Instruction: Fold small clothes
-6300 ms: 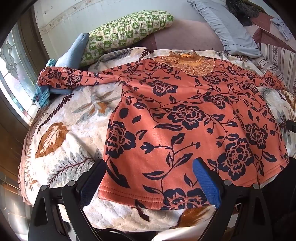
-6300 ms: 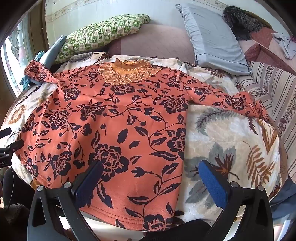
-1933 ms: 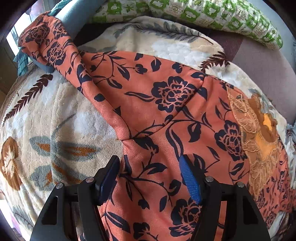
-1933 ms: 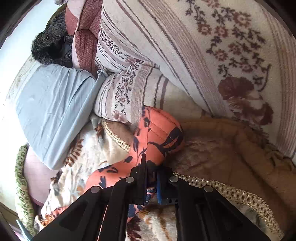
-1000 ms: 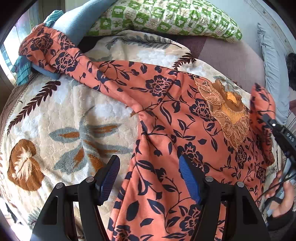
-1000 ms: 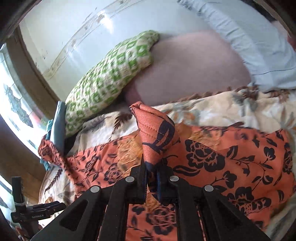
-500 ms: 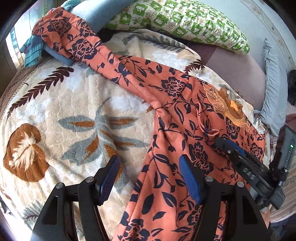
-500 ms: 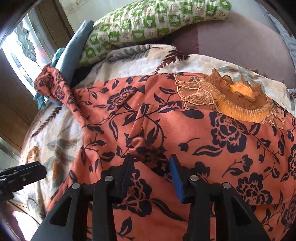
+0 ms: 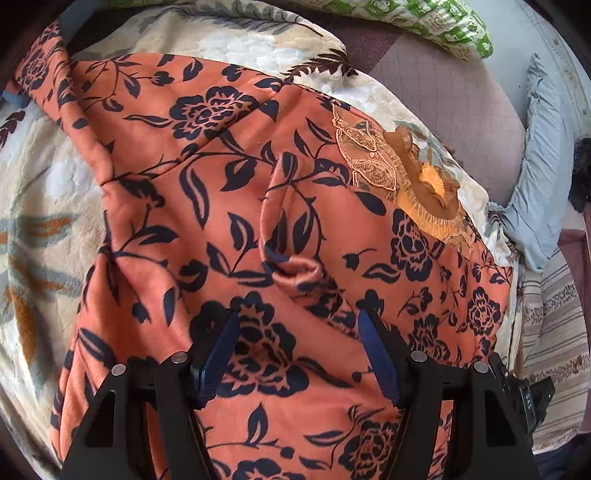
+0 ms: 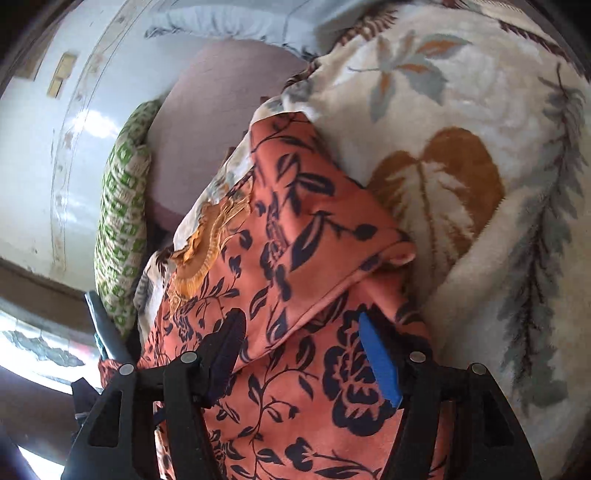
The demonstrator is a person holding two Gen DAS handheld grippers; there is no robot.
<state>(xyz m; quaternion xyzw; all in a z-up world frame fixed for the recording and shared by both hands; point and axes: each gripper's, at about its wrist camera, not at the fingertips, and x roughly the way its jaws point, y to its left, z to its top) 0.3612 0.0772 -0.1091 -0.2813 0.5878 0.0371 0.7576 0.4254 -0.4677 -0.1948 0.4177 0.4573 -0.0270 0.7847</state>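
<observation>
An orange top with a dark blue flower print (image 9: pixel 229 192) lies spread on the bed. Its embroidered orange collar (image 9: pixel 417 184) is at the far right. One sleeve is folded in across the body, its cuff (image 9: pixel 295 269) lying just ahead of my left gripper (image 9: pixel 295 350), which is open and empty above the cloth. The other sleeve (image 9: pixel 51 77) stretches away at the far left. In the right wrist view the top (image 10: pixel 295 258) shows its folded side edge. My right gripper (image 10: pixel 301 350) is open and empty just over it.
A cream blanket with a leaf pattern (image 10: pixel 480 166) covers the bed. A green checked pillow (image 9: pixel 424 22) and a grey-blue pillow (image 9: pixel 543 177) lie at the head, with a mauve sheet (image 9: pixel 461 92) between them. A striped blanket (image 9: pixel 554 314) lies at the right.
The right gripper has let go of the sleeve cuff, opened wider and drawn back to the top's right side. The left gripper has moved in over the body of the top.
</observation>
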